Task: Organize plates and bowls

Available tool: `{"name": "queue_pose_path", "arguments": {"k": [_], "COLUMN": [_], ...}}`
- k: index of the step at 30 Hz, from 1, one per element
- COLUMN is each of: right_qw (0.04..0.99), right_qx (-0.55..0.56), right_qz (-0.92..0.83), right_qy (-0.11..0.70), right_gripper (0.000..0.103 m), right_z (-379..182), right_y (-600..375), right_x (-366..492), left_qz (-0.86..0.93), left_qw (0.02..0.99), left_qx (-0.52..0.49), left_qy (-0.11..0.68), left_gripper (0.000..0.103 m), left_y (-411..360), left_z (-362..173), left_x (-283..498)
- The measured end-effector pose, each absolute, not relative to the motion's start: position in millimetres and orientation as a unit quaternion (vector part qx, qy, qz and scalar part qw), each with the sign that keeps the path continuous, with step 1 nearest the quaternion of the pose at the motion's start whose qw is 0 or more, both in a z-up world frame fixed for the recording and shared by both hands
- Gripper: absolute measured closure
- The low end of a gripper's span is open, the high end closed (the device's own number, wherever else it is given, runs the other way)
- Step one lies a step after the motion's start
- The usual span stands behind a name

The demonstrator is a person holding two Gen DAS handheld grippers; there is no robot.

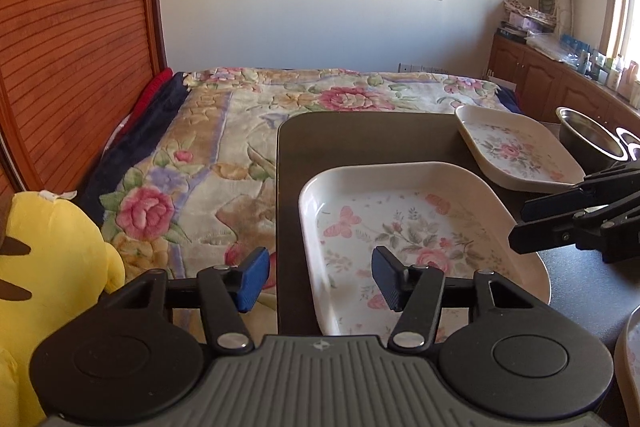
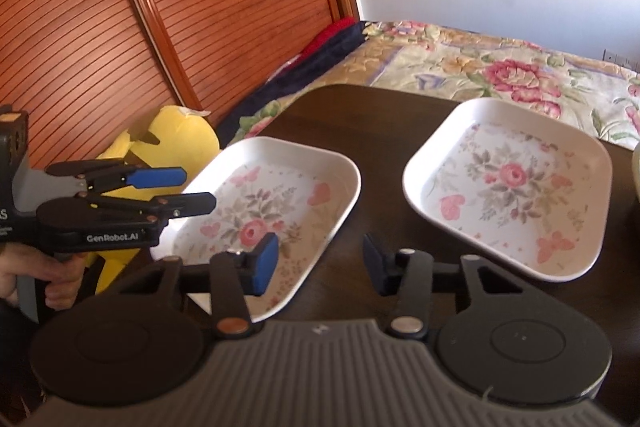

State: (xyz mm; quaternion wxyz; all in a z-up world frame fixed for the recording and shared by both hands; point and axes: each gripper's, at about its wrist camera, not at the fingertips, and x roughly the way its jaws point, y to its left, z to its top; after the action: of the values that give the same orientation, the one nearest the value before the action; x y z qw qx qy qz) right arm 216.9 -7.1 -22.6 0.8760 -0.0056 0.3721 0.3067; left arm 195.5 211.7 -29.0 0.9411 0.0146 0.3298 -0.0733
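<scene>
Two white square plates with pink flowers lie on a dark table (image 1: 360, 139). The near plate (image 1: 420, 227) (image 2: 272, 203) sits between both grippers. My left gripper (image 1: 320, 279) (image 2: 192, 189) is open, with the plate's left rim between its blue pads, which do not touch it. My right gripper (image 2: 320, 263) (image 1: 524, 227) is open too and straddles the same plate's right rim without pressing on it. The second plate (image 1: 516, 151) (image 2: 508, 183) lies farther right, apart from both. A steel bowl (image 1: 588, 135) stands beyond it.
A bed with a floral blanket (image 1: 240, 131) borders the table's left and far edges. A yellow plush toy (image 1: 52, 259) (image 2: 176, 135) leans by the wooden headboard (image 2: 120, 27). Another dish rim (image 1: 628, 359) shows at the lower right. A hand (image 2: 52, 279) holds the left gripper.
</scene>
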Motion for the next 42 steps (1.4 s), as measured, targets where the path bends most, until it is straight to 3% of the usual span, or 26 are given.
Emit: {"name": "queue_pose_path", "arguments": {"k": [7, 20, 42], "right_qw": [0.867, 0.861, 0.866], "right_qx": [-0.015, -0.017, -0.023], "right_qz": [0.315, 0.322, 0.309], "right_qy": [0.385, 0.394, 0.391], "right_gripper": [0.062, 0.077, 0.080], "right_z": [-27.6, -33.4, -31.7], "right_y": [-0.1, 6.3, 1.2], "right_x": [221.1, 225.6, 221.8], "left_qz": [-0.073, -0.075, -0.069], "left_qw": [0.940, 0.941, 0.944], "left_qx": [0.010, -0.004, -0.002], "left_qy": [0.333, 0.331, 0.323], "left_gripper": [0.049, 0.071, 0.072], "left_y": [212.8, 213.5, 195.0], "left_z": [-33.0, -33.2, -18.0], "left_x": [197.7, 196.2, 186.1]}}
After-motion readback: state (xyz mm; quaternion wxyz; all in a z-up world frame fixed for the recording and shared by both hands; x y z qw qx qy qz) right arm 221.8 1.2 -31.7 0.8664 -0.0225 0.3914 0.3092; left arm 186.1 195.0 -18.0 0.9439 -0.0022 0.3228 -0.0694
